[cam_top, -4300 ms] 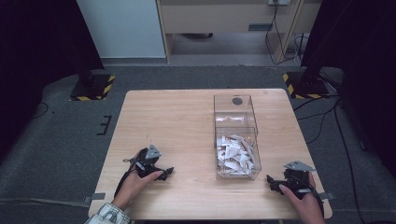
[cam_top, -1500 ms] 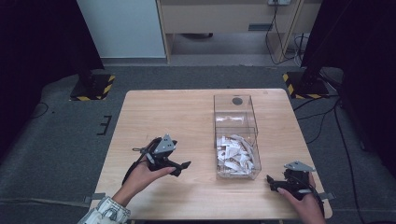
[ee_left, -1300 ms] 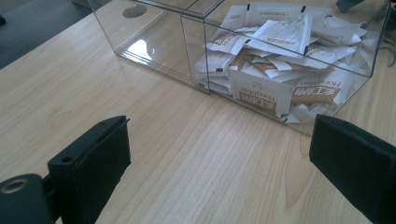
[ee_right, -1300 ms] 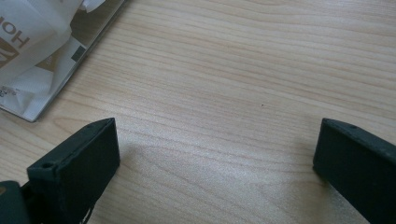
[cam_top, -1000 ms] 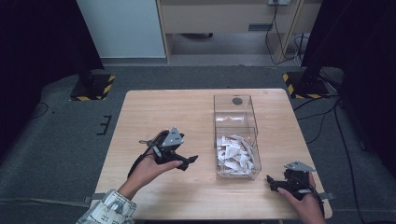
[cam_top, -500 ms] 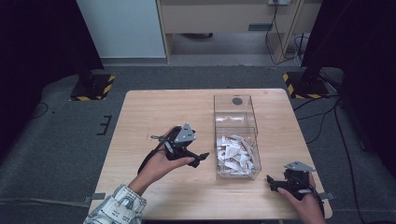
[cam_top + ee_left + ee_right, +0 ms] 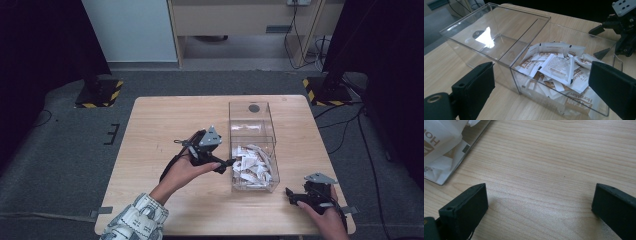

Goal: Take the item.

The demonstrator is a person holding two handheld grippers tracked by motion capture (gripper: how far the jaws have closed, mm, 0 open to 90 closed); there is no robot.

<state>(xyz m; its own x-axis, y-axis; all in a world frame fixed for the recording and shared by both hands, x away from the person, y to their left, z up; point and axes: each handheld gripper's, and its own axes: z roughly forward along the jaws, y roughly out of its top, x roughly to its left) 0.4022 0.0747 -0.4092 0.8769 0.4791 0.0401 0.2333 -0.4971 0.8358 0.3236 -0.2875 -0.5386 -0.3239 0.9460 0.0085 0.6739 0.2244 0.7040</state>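
L gripper [image 7: 226, 163] is hovering w/ jaws spread wide and nothing between them, tips just beside the box's [image 7: 272, 145] left wall, around table [image 7: 150, 130] centre. In the left gripper view [image 7: 541, 90] it's looking into the clear box [image 7: 499, 32] from just outside the near wall. The box is sitting at about 2 o'clock from table centre, w/ two compartments split by a clear divider. The near compartment is holding a heap of white packets [image 7: 252, 165] w/ brown print; the far one is bare apart from a dark round spot at its base. Packets [image 7: 559, 67] are piling up to roughly half the wall height.

R gripper [image 7: 295, 196] is resting at the table's 5 o'clock corner, jaws also wide apart, gripping nothing, well apart from the L one. In its own view [image 7: 537, 205] it's facing bare wood, w/ a box corner and packets [image 7: 441, 142] at 10 o'clock.
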